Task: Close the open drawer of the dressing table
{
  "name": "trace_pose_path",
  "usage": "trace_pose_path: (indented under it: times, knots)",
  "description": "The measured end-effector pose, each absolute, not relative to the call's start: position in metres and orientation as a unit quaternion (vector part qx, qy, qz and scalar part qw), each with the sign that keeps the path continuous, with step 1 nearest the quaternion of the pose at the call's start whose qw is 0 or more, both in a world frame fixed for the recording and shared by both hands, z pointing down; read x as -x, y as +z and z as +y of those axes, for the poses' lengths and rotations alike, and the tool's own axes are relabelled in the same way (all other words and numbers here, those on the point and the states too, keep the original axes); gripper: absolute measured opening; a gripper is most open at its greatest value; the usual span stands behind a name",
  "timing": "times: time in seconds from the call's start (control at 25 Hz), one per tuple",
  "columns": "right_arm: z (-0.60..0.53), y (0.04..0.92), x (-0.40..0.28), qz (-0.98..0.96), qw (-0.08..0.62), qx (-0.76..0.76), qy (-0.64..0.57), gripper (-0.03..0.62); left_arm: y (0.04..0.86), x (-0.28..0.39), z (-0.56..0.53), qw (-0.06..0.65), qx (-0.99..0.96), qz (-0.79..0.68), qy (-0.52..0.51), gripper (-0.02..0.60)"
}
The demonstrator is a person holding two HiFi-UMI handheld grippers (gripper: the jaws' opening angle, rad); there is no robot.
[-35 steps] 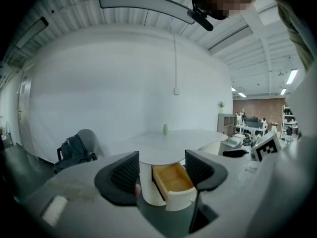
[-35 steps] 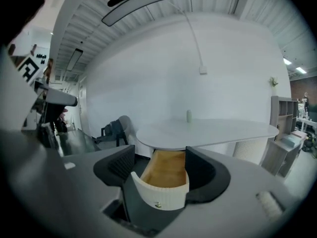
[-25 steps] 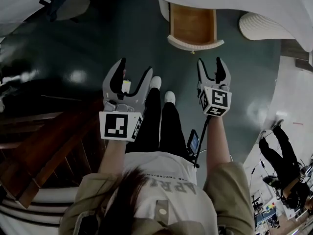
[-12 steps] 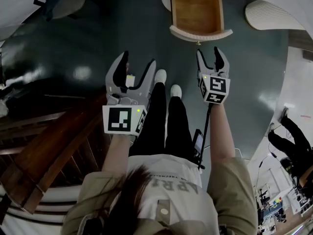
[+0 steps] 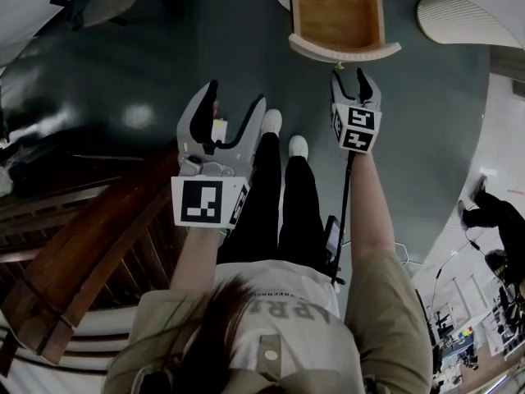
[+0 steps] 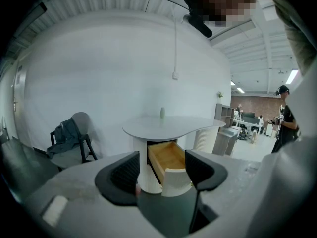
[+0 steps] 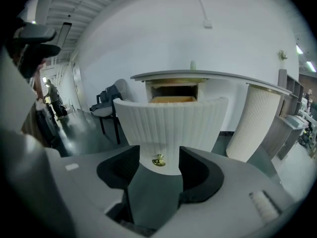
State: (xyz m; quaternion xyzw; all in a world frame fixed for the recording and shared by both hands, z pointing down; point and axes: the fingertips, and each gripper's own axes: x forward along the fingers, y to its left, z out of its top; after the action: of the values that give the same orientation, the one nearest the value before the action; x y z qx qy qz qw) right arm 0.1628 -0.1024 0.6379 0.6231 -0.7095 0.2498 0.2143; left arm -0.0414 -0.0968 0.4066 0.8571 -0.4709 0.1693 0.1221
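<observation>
though still open, drawer now closer

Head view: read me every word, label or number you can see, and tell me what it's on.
"APRI": large upside-down letters on the person's white shirt, maybe cut off.
Small print line beside it: too small to read.
Marker cubes: patterns only, no text.
Both gripper views: nothing readable.

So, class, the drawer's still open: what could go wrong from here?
The right hand-held gripper, jaws closing on nothing yet, is aimed at the small brass knob: a tip could snag it instead of pushing the ribbed drawer front. The front is curved, so an off-centre push might slip sideways or skew the drawer.
</observation>
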Motion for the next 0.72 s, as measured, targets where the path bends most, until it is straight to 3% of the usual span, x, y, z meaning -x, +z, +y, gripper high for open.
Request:
trace_pose_path:
  times: [0.72]
  knots:
    - [-0.108, 0.691, -0.157, -0.692, 0.258, -0.613, 0.282, 0.187, 0.422, 0.040, -0.110, 0.127, -0.858, -0.468, 0.169, 0.302]
